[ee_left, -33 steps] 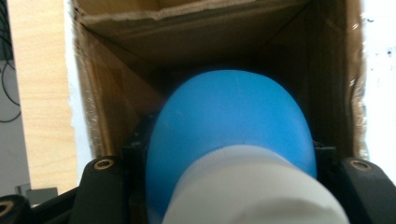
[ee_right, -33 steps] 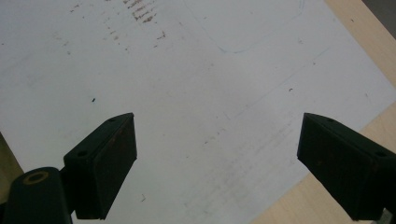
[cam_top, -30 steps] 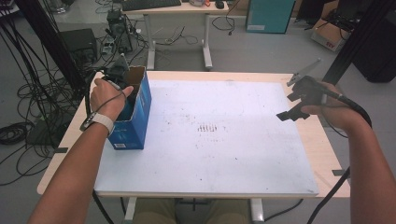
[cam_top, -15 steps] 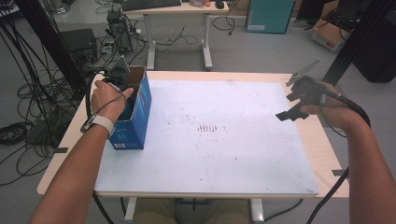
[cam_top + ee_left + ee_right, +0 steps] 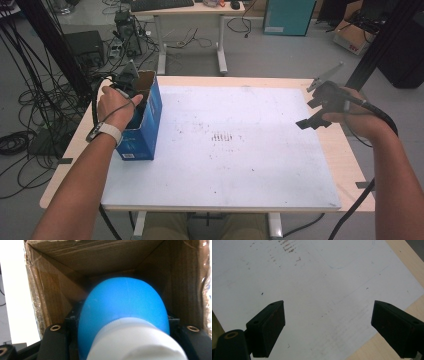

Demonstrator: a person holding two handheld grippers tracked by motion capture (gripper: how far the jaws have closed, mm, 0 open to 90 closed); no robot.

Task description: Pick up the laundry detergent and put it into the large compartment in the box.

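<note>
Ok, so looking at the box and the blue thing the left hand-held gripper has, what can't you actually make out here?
- Blue object with white cap: left gripper view cuts off its near end; its full shape is unclear.
- Box bottom: left gripper view, the blue object blocks it.
- Left hand-held gripper: high view, the hand and box wall cover its jaws.
- Box label: high view, too small to read.

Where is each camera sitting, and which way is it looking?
High view: above the person's side, looking forward and down on the table; both forearms show.
Left gripper view: rides the left gripper, looking into the cardboard box past a blue bottle.
Right gripper view: rides the right gripper, jaws apart over the white board.
Shared: box, board.
</note>
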